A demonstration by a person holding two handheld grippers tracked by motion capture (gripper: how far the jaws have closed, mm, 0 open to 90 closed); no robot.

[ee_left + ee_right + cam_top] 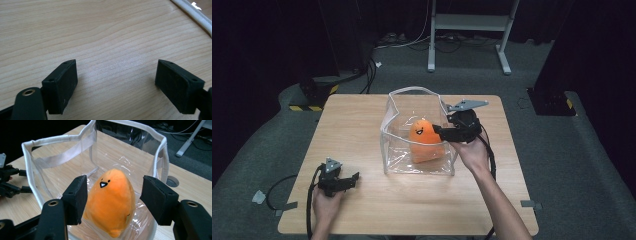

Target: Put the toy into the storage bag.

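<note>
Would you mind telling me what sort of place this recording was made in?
Probably a lab or recording studio: black curtains surround a lone wooden table on grey carpet, with cables trailing by a white equipment stand.

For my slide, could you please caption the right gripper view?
Open right hand-held gripper straddling an orange plush toy inside a clear bag on a wooden table.

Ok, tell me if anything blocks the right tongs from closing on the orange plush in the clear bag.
Nothing visible does. The right tongs are open with a jaw on either side of the orange plush, inside the open top of the clear bag. There is a gap on the right side, and the left jaw is close to the plush.
</note>
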